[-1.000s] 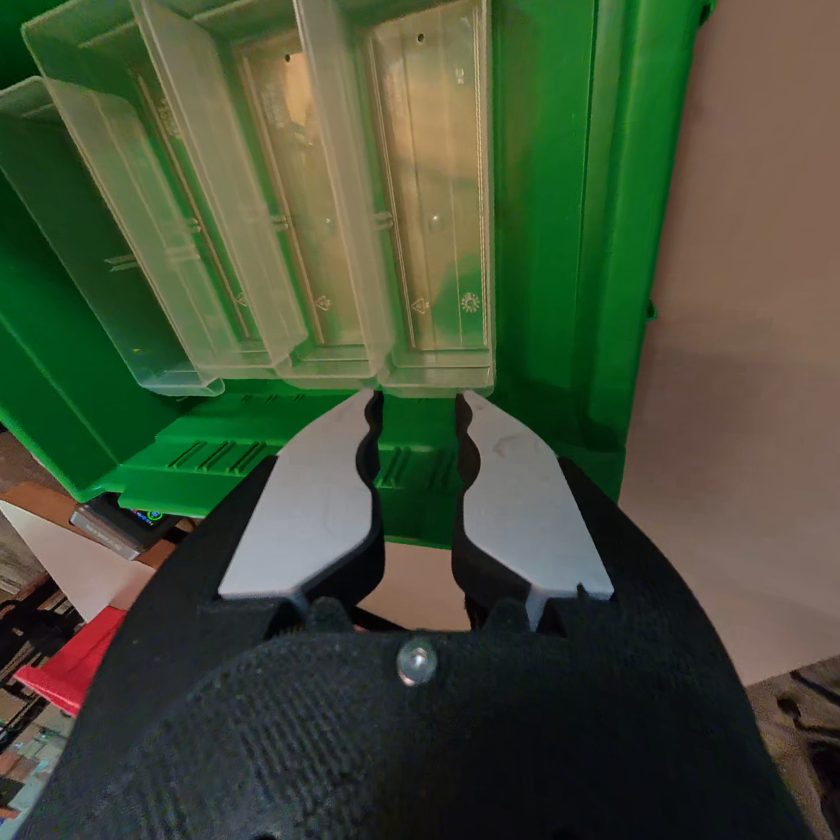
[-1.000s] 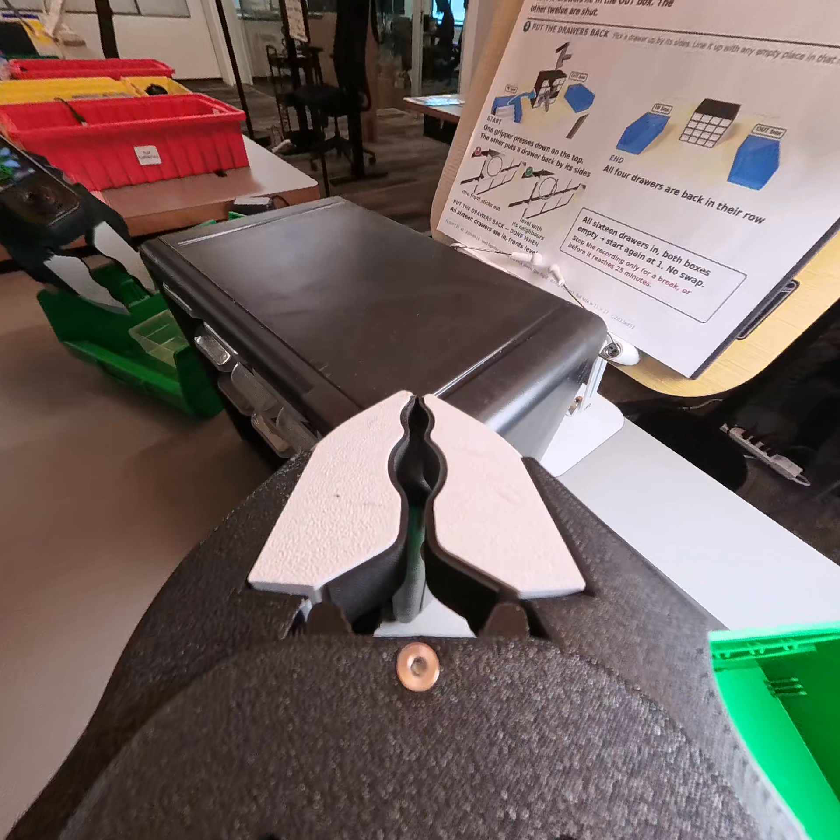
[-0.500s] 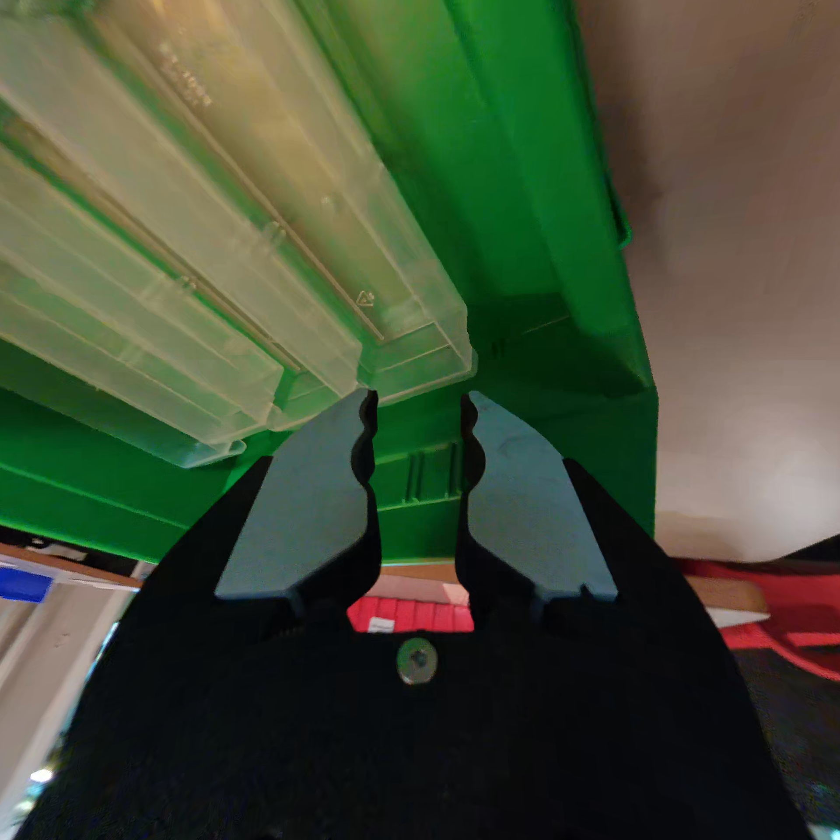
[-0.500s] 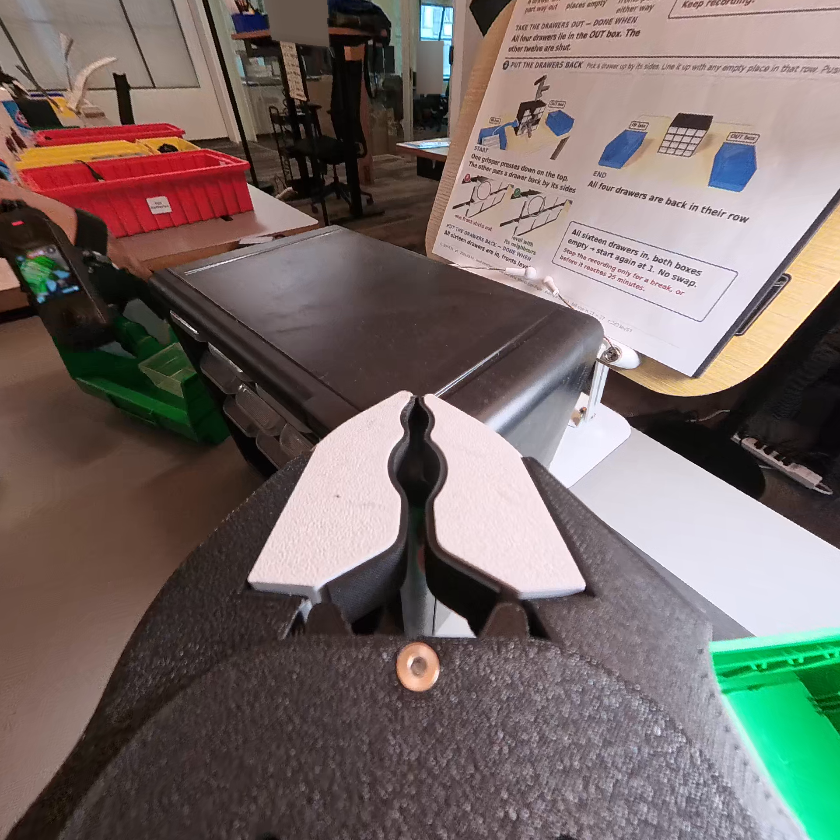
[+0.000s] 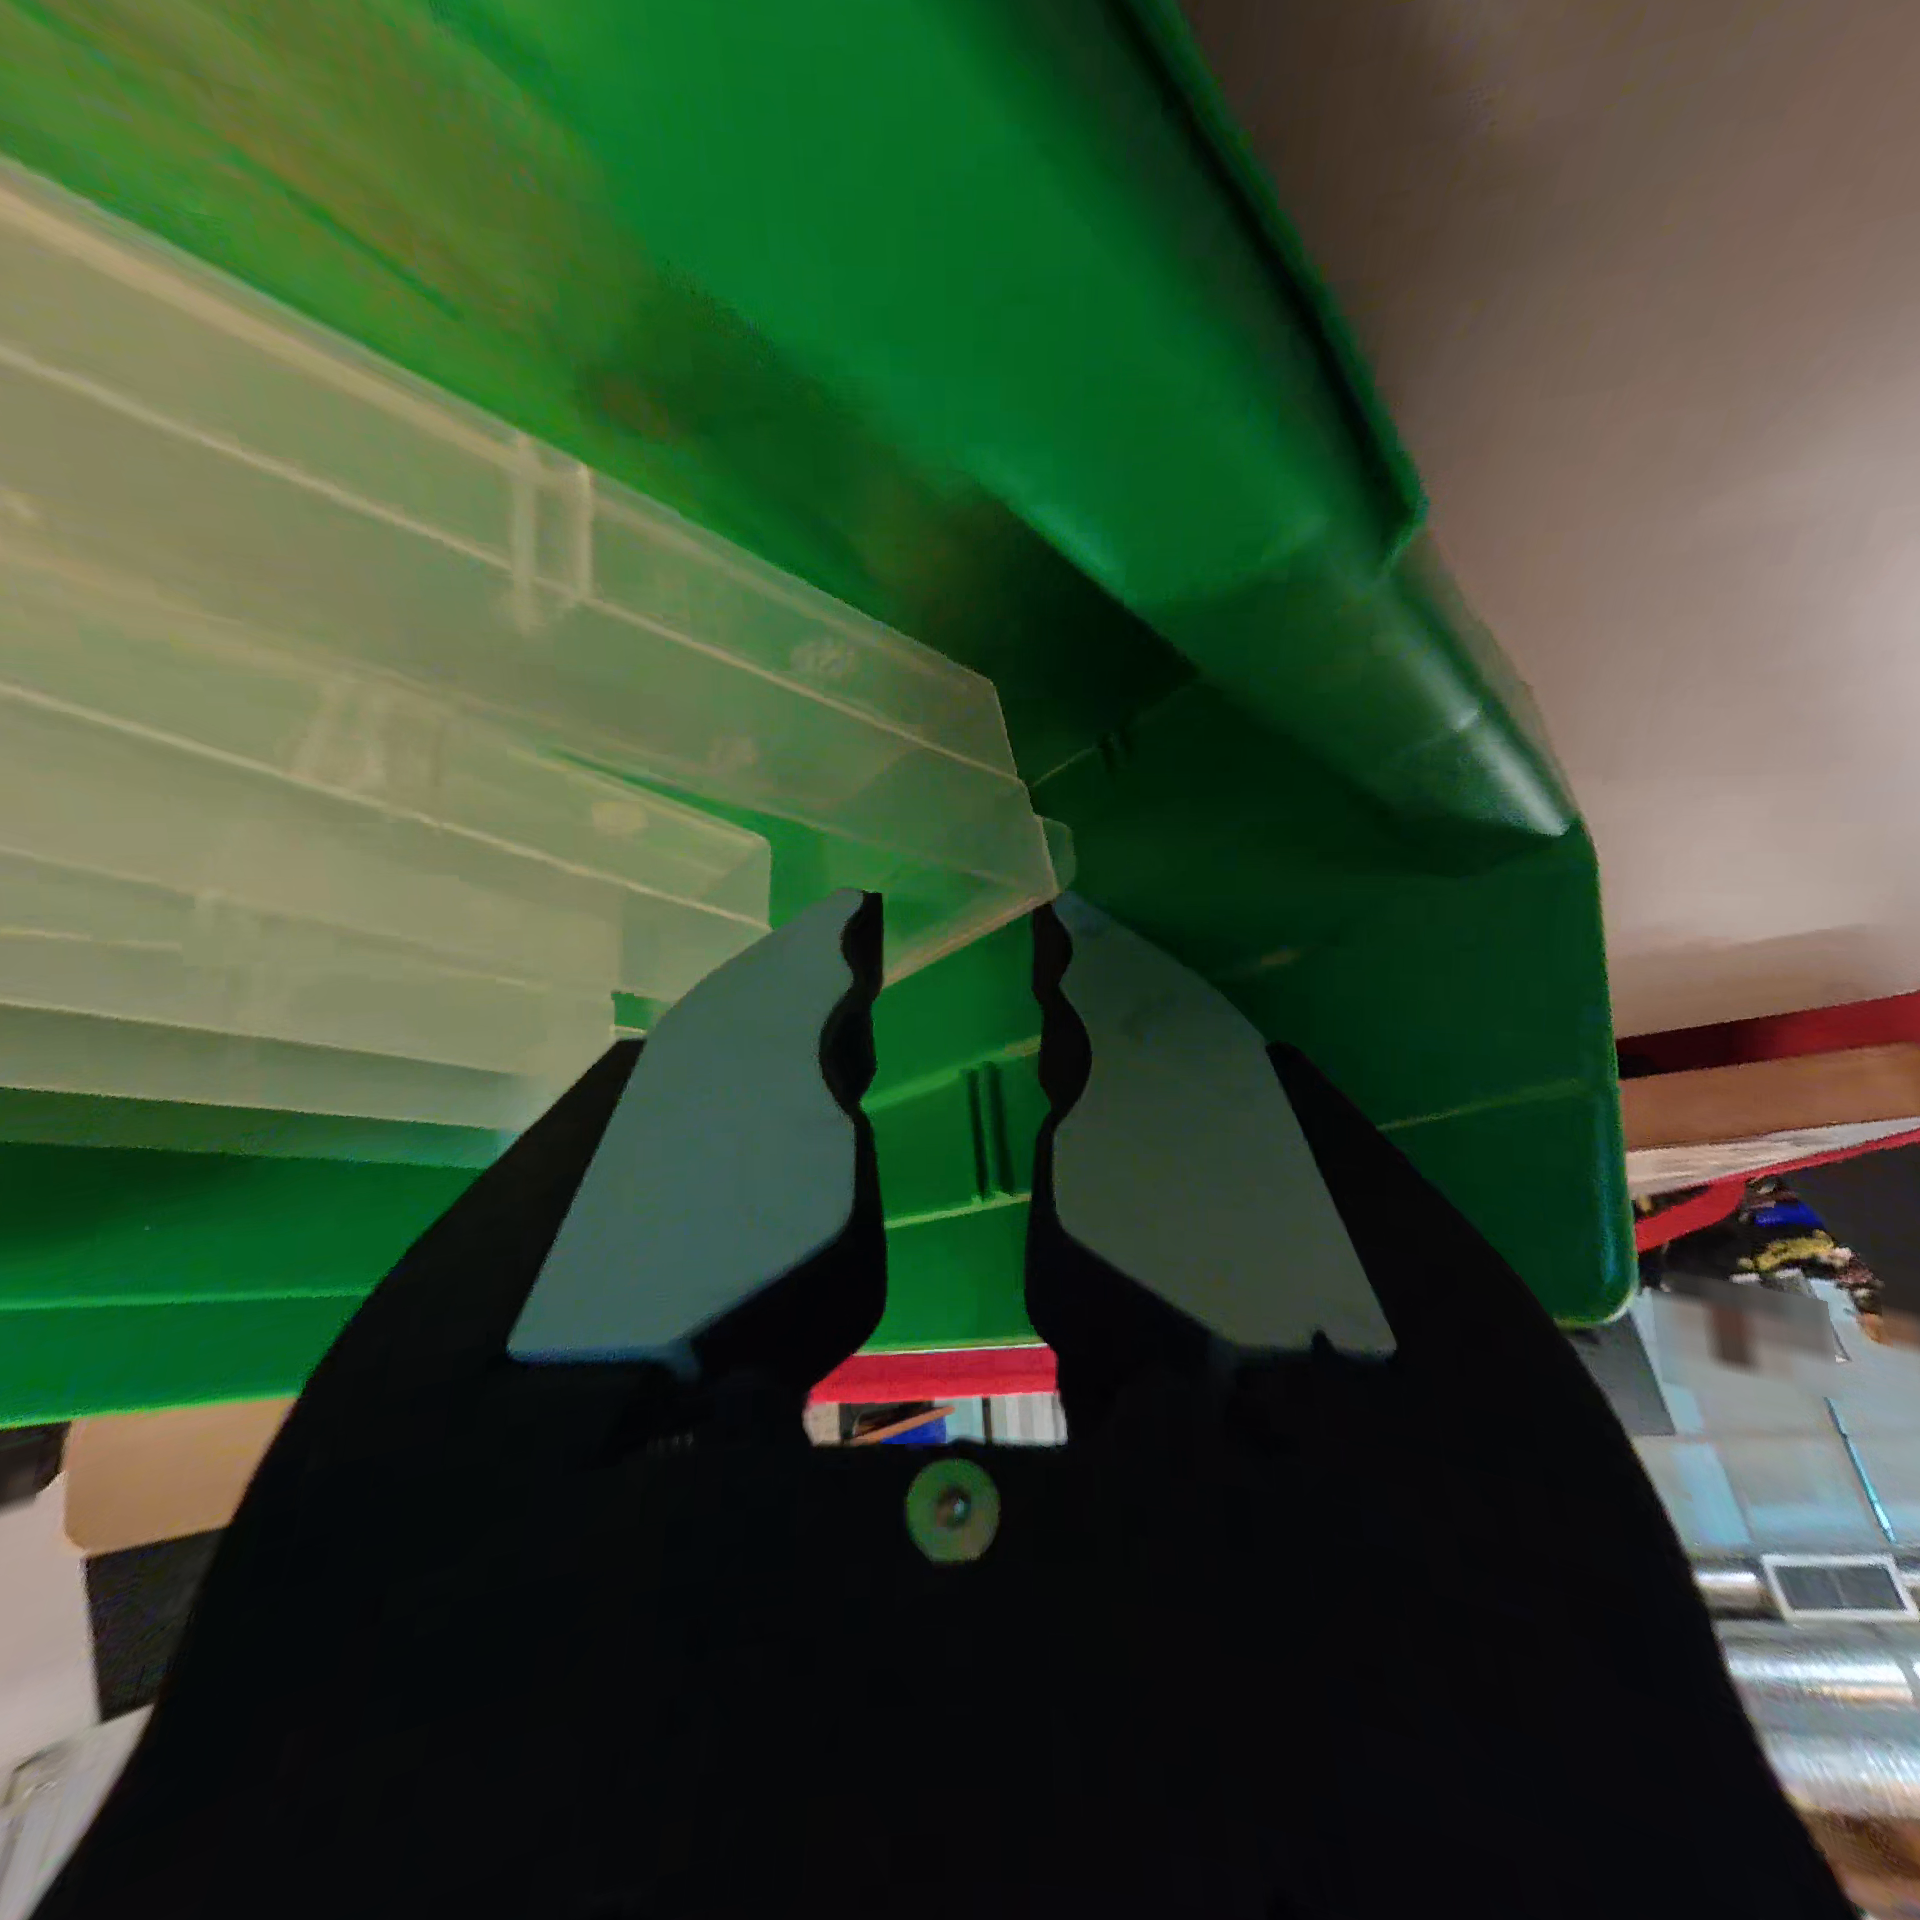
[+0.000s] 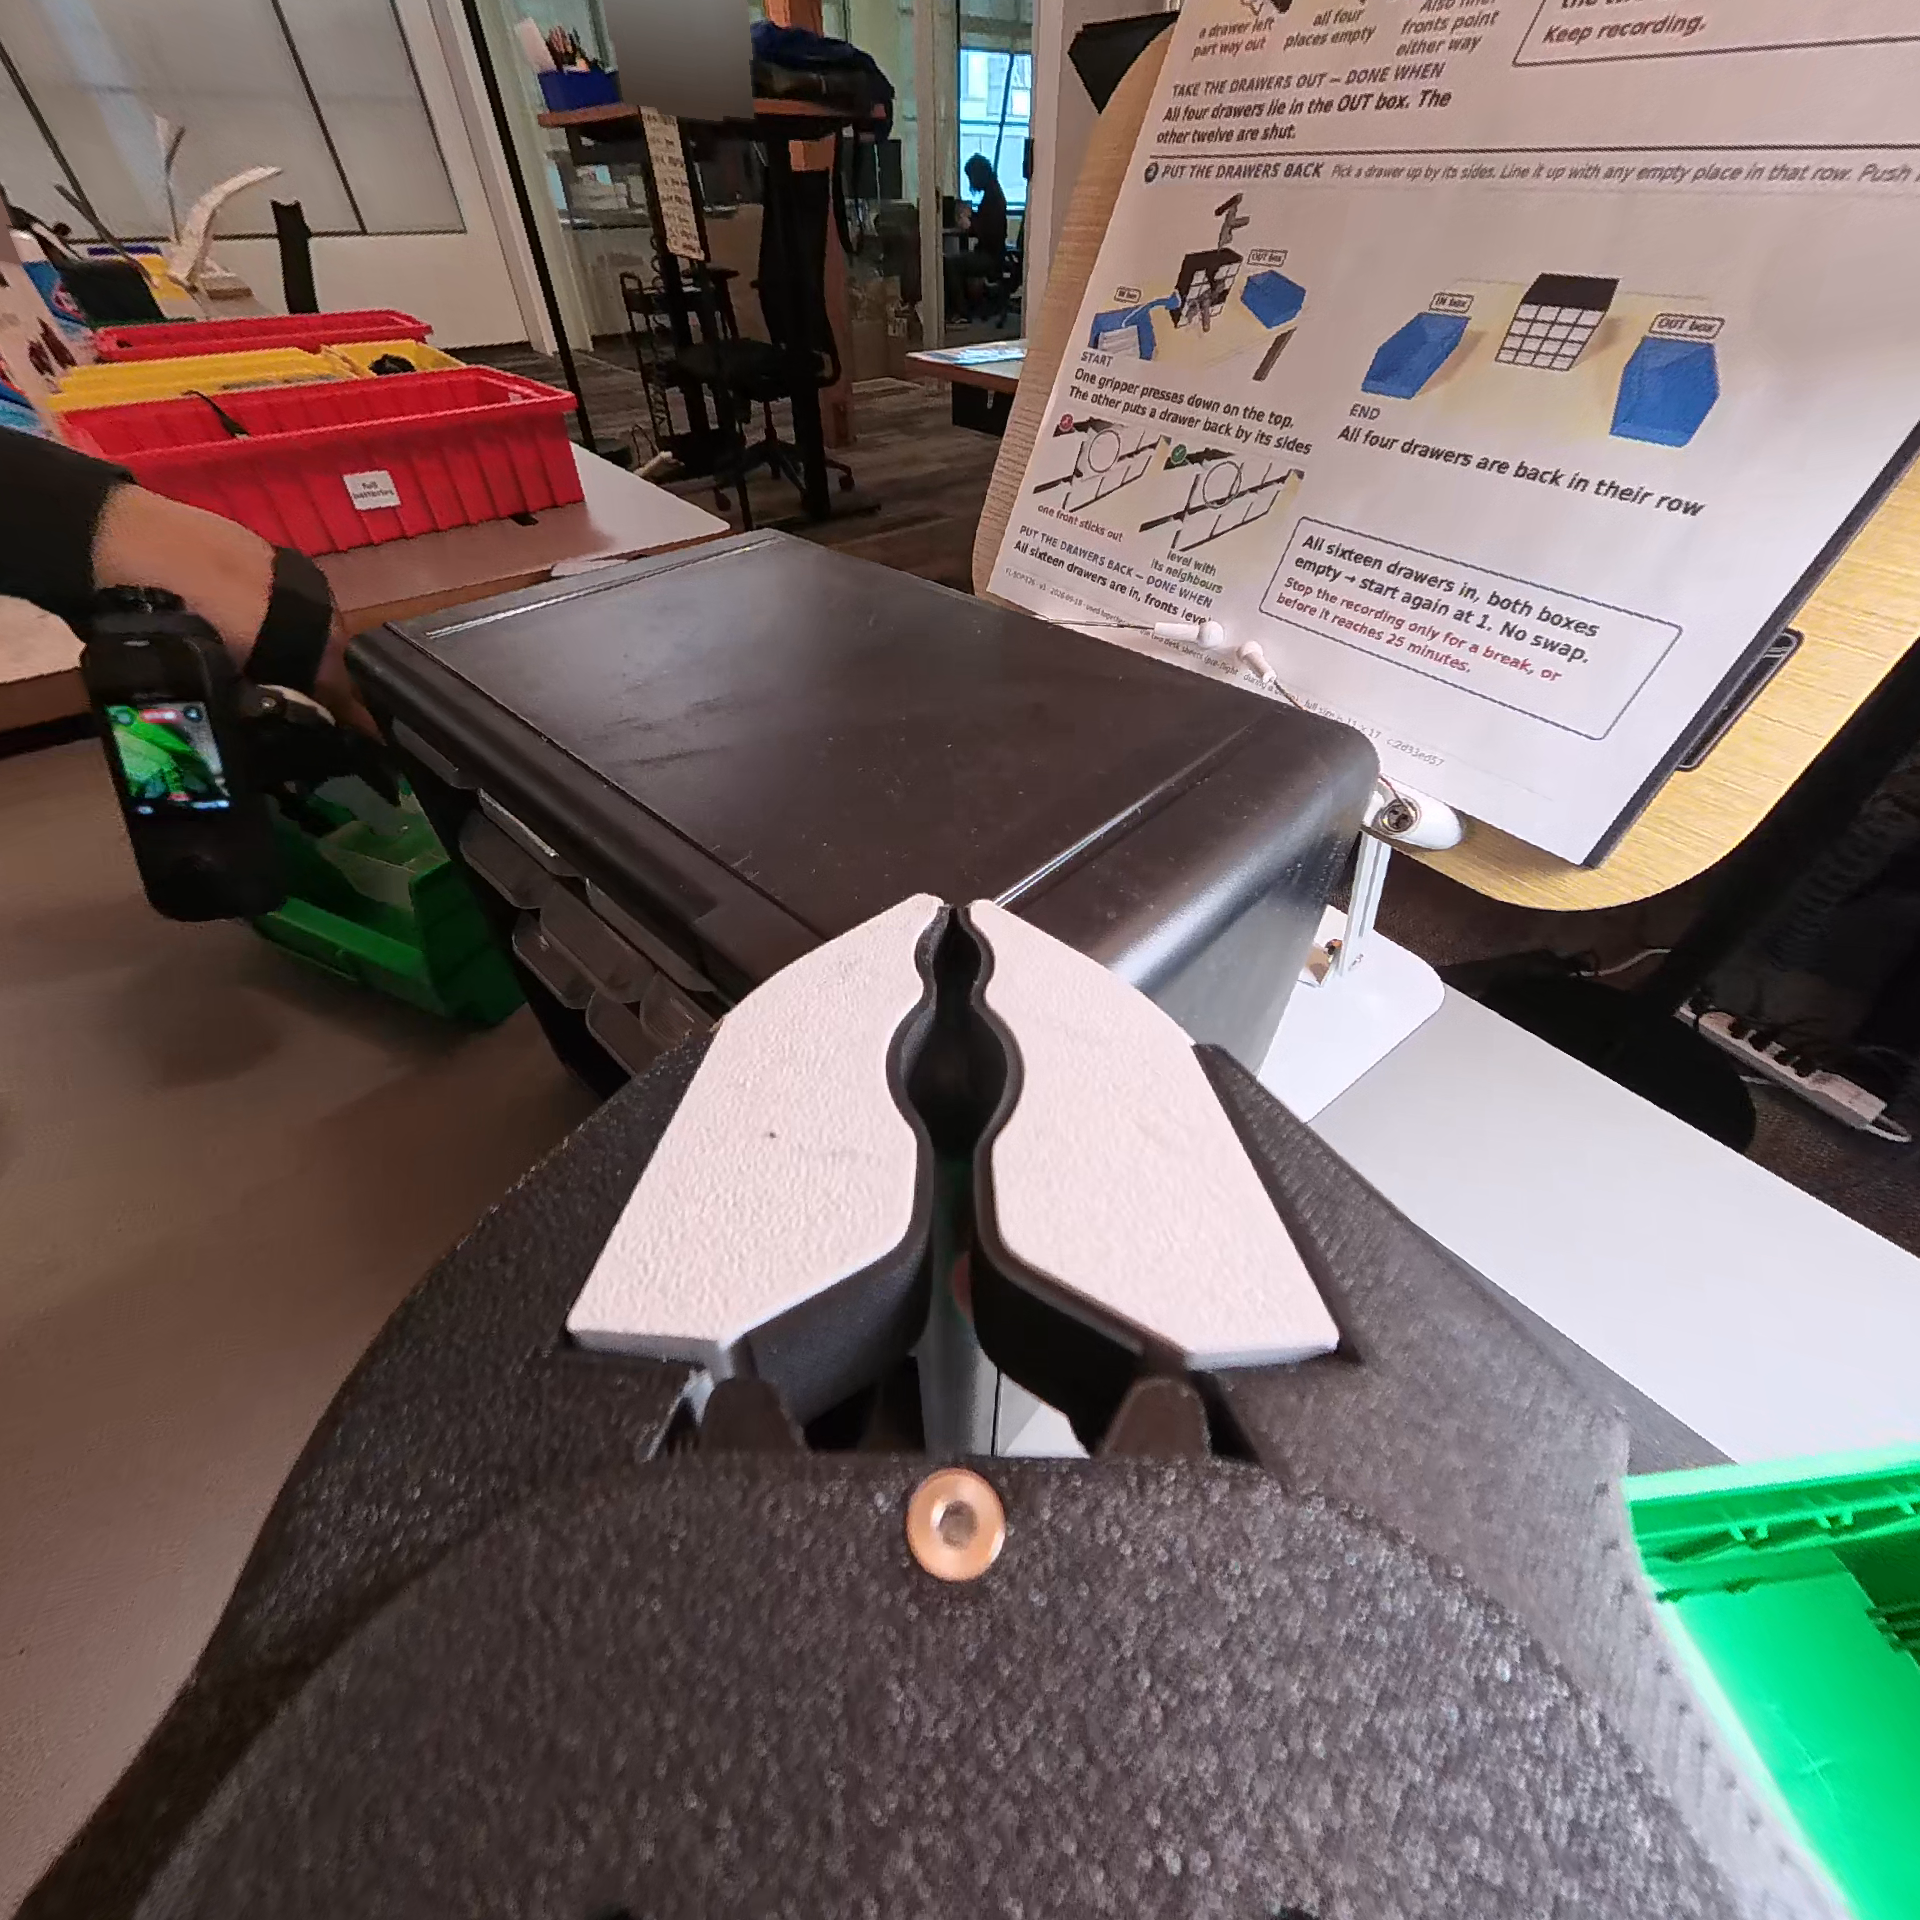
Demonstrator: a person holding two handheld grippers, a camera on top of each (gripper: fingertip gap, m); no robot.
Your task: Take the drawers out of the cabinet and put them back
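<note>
Left wrist view: the left gripper (image 5: 956, 914) is being shown with its jaws spread and nothing between them, its tips at the near corner of the nearest of the clear drawers (image 5: 540, 665), which are lying side by side in the green bin (image 5: 1039, 312). Compared with a second ago, the drawers and bin are being seen closer and at a much lower, slanted angle, with motion blur. Right wrist view: the right gripper (image 6: 954, 914) is being held with its jaws pressed together, empty, at the near edge of the black cabinet (image 6: 883, 707) top. The cabinet is now being viewed from slightly higher, and the person's hand (image 6: 218, 582) has come into view beside the bin.
</note>
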